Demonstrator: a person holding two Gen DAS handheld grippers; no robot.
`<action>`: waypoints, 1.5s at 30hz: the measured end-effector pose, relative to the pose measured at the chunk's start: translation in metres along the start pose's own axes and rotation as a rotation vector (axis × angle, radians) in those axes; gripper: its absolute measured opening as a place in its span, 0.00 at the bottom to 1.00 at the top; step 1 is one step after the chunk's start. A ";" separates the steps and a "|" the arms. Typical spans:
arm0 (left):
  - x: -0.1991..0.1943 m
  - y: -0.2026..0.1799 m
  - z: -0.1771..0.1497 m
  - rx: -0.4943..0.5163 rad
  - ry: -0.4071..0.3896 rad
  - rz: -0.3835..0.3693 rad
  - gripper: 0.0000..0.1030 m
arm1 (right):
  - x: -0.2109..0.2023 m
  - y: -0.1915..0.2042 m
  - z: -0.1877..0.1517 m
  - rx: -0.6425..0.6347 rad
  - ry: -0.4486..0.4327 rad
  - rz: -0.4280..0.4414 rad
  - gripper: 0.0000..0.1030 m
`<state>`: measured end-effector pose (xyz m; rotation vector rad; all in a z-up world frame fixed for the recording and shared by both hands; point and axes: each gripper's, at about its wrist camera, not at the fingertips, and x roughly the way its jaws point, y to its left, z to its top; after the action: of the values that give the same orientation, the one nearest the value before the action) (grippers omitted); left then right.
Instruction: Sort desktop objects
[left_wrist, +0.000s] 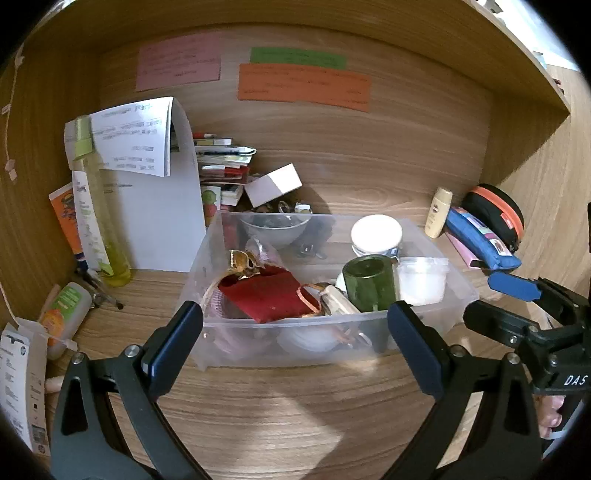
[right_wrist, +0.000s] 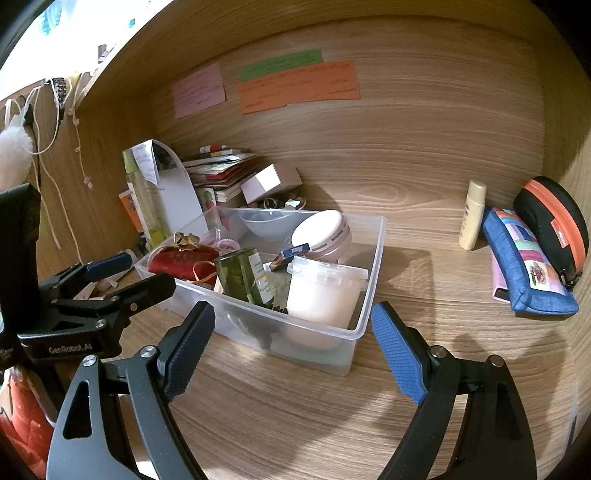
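Clear, thin-walled plastic bin (left_wrist: 436, 306) mid-desk, already crowded: red fabric pouch (left_wrist: 267, 297) with a gold bow, dark green glass jar (left_wrist: 369, 282), frosted white tub (left_wrist: 423, 280), round white-lidded cream jar (left_wrist: 376, 232), a translucent bowl at the back. Wood-grain laminate desk (left_wrist: 277, 417) underneath, smooth and faintly glossy.

Judged as an early pause in the sorting: nothing gripped, nothing lifted. Left gripper (left_wrist: 295, 332) wide open and empty, aimed at the bin's near wall. Right gripper (right_wrist: 291, 350) equally wide and empty, pointed at the bin's near corner.

Still loose on the desk, to the right and well apart from the bin: a cream squeeze bottle (right_wrist: 472, 218) standing upright, a soft blue fabric pencil case (right_wrist: 524, 266) leaning on a pink box, a black hard-shell zip case (right_wrist: 554, 221) with an orange band. To the left: a tall yellow-green spray bottle (left_wrist: 92, 206), tubes, papers.

Next move probably a reach to one loose item. For the squeeze bottle, a grip across its narrow smooth body, low down, to avoid tipping; for the pencil case, a pinch on soft, yielding cloth.
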<state>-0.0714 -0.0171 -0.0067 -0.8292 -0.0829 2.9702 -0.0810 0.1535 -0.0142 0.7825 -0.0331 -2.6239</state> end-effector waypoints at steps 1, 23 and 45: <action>-0.001 0.000 0.000 0.000 -0.005 -0.003 0.98 | 0.000 0.000 0.000 0.000 0.001 0.000 0.83; -0.007 0.007 0.007 -0.028 -0.032 0.017 0.98 | -0.002 0.003 0.000 -0.006 0.002 0.041 0.83; -0.006 0.000 0.005 -0.018 -0.036 -0.025 0.98 | -0.003 0.005 -0.001 -0.012 0.001 0.061 0.83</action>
<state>-0.0687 -0.0181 0.0007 -0.7708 -0.1203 2.9658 -0.0759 0.1500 -0.0130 0.7671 -0.0404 -2.5639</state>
